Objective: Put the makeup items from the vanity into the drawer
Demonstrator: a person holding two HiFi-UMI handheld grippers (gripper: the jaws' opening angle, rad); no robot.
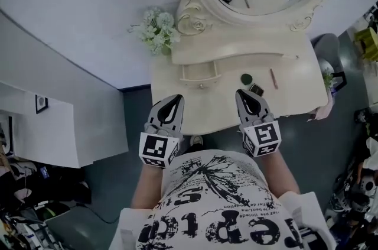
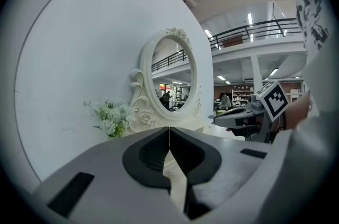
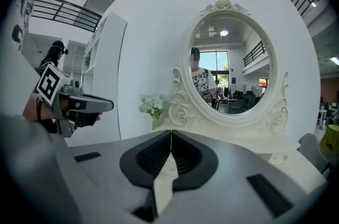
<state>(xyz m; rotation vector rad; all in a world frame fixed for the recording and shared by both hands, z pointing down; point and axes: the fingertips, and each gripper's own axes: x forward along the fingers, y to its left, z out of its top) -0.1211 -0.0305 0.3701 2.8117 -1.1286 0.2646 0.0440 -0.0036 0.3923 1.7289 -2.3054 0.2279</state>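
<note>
Both grippers are level in front of the vanity (image 1: 218,110), side by side and apart.

- Left gripper (image 1: 173,101): jaws clenched tip to tip, nothing between them. Its own view shows only the closed seam, with the mirror (image 2: 170,75) and flowers (image 2: 110,118) beyond.
- Right gripper (image 1: 244,95): likewise clamped together and empty.

Makeup items lie on the right half of the vanity top:
- Green round compact (image 1: 246,78), lying flat, just ahead of the right gripper's tip.
- Small dark case (image 1: 256,89), just beside the compact and nearest the right gripper. Its shape is hard to make out.
- Pencil (image 1: 273,78), lying flat, farther right and apart from the other two.

The drawer (image 1: 199,72) sits at the middle under the mirror shelf, ahead of the left gripper. Whether it is pulled out cannot be told for sure.

Handling, as a judgement:
- All three look light, hard and small, so weight is no concern.
- The compact is probably smooth-lidded and slippery. It is best pinched across its rim, with the jaws low to the tabletop.
- The pencil is likely to roll or twist. It should be taken at mid-length, jaws across its axis.
- The dark case is low and flat, so it should be gripped on opposite edges.
- The right gripper is the natural one for all three. Its jaws need to open first.
</note>
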